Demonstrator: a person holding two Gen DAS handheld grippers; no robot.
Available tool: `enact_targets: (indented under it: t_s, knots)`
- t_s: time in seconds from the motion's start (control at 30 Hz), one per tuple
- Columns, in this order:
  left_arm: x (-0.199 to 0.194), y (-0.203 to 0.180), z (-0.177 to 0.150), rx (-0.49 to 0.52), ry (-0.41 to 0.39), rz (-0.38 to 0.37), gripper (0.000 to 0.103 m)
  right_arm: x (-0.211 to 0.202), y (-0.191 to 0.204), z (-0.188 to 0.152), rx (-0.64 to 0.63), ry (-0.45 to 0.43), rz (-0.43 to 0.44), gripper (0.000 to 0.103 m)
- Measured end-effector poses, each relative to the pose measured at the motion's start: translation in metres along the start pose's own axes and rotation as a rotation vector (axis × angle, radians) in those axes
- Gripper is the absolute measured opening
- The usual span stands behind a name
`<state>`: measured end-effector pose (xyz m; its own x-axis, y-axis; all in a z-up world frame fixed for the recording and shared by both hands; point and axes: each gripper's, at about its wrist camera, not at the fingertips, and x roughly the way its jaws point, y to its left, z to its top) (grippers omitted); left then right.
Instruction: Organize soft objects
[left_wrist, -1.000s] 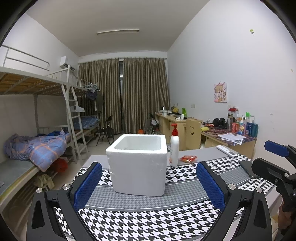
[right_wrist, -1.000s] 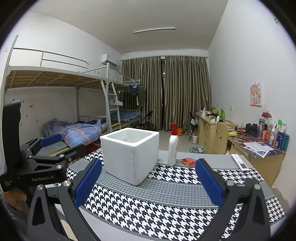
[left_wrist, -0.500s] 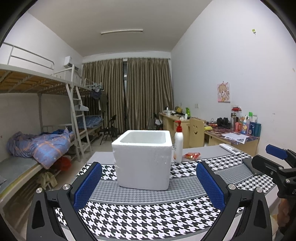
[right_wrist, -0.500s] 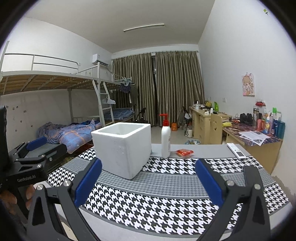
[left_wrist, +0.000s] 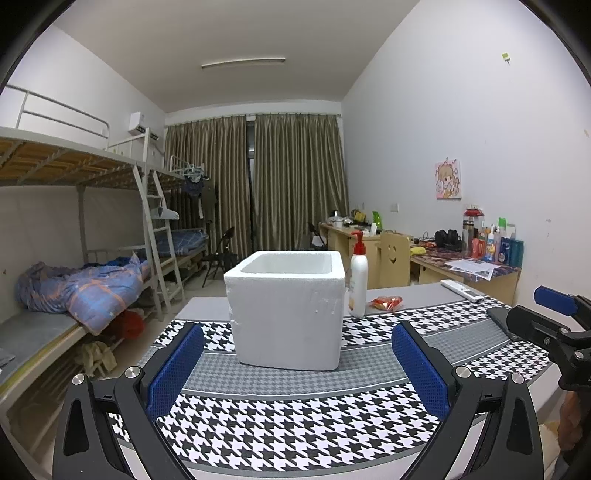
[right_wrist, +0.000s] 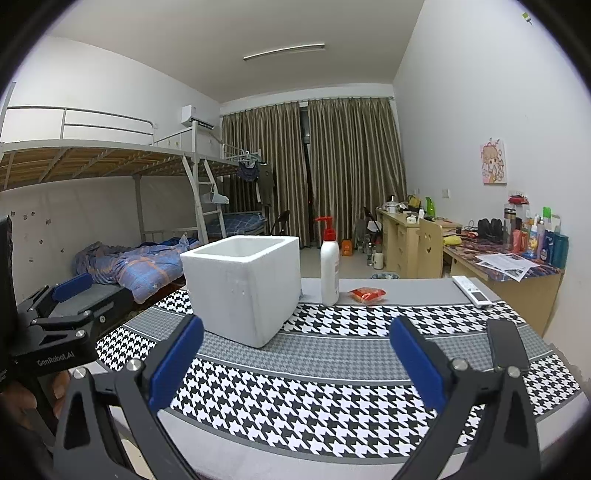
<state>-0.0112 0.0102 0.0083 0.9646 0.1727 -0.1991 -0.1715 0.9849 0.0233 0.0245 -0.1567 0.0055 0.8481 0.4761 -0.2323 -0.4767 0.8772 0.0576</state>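
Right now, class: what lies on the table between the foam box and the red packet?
The pump bottle stands upright between the foam box and the red packet. The right wrist view shows it best.

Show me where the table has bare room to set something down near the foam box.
Free: the houndstooth cloth in front of the foam box, between it and both open grippers, and the stretch right of it toward the remote. Crowded: behind the box's right corner, where the pump bottle stands close beside it with the red packet just right of that.
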Motion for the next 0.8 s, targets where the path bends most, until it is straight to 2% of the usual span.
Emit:
enact_targets:
  t_s: [0.8]
  knots:
    - [0.003, 0.001, -0.011, 0.004, 0.022, -0.001, 0.102, 0.007, 0.005, -0.010, -0.011, 0.030, -0.001, 0.102]
